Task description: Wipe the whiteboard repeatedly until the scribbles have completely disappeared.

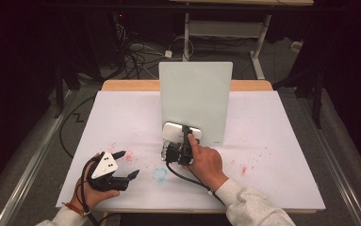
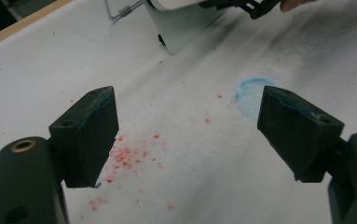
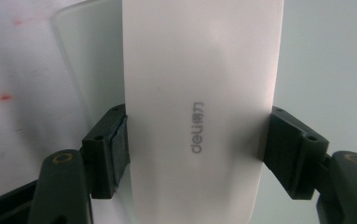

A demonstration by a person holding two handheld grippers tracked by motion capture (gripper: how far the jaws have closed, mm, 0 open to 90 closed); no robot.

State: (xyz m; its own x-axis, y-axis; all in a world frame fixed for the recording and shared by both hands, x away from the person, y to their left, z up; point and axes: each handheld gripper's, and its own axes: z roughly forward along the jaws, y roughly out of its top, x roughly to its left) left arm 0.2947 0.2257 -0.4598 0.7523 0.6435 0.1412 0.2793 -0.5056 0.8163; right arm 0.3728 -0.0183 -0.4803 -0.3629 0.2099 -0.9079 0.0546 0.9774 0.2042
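Note:
A pale, frosted board (image 1: 195,94) stands upright in the middle of the white-covered table (image 1: 121,117). My right gripper (image 1: 183,134) is shut on a white eraser (image 1: 182,130) marked "deli" (image 3: 199,84), held against the board's lower edge. In the right gripper view its jaws press both long sides of the eraser, and the board (image 3: 325,56) rises right behind. My left gripper (image 1: 128,164) rests low at the front left, open and holding nothing (image 2: 188,121). In the left gripper view the board (image 2: 181,28) and the eraser (image 2: 176,3) are far off at the top.
A smudged blue ring (image 1: 159,174) marks the sheet between my hands. Red specks (image 1: 128,157) lie by the left gripper, and more red marks (image 1: 244,169) lie to the right. A wire stand leg (image 2: 120,11) props the board. Cables lie on the floor beyond the table.

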